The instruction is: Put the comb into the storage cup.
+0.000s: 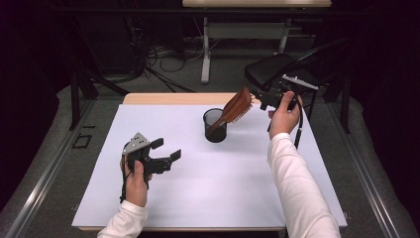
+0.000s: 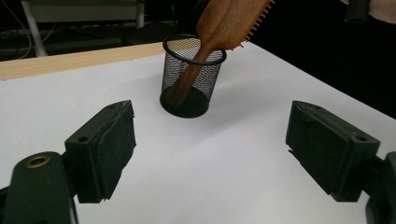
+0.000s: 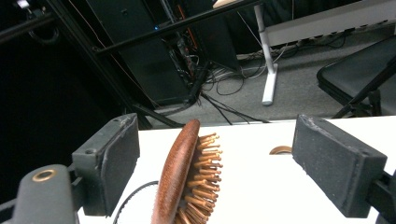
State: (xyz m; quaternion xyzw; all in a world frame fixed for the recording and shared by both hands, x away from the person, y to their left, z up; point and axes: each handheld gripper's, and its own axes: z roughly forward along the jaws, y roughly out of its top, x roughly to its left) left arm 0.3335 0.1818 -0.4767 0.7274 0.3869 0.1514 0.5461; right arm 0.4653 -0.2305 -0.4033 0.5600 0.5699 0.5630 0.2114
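- Now, at the white table (image 1: 208, 198), a person works two hand-held claws; the job in hand looks like standing a wooden hairbrush in a mesh cup, w/ the release under way.
- Far left: left gripper (image 1: 166, 154) hovers low over the table in the person's left hand (image 1: 134, 181), jaws spread wide, nothing between them. Prob. parked there on standby, clear of the cup so it can't knock it.
- Left gripper view: its two black pads (image 2: 109, 149) frame the cup from a distance, aimed at it – ready to steady it if it tips, by my reading.
- Centre: black mesh cup (image 1: 215, 126) stands upright near the table's far edge. Hairbrush (image 1: 233, 110) sits handle-down inside it, head leaning out to the right over the rim; the handle tip shows thru the mesh at the cup's base (image 2: 184, 100).
- Leaning, not upright, bc the cup is wider than the handle, so the brush rests on the rim.
- Right: right gripper (image 1: 258, 96), held in the right hand (image 1: 285, 119), sits just past the brush head, beyond the table's far right corner.
- Right gripper view: jaws stand apart w/ the brush head (image 3: 184, 177) between them, bristles facing the right-hand pad (image 3: 336, 170); neither pad presses on it. So brush looks let go, borne by the cup alone.
- Risk, as I judge: top-heavy brush could tilt the light cup.
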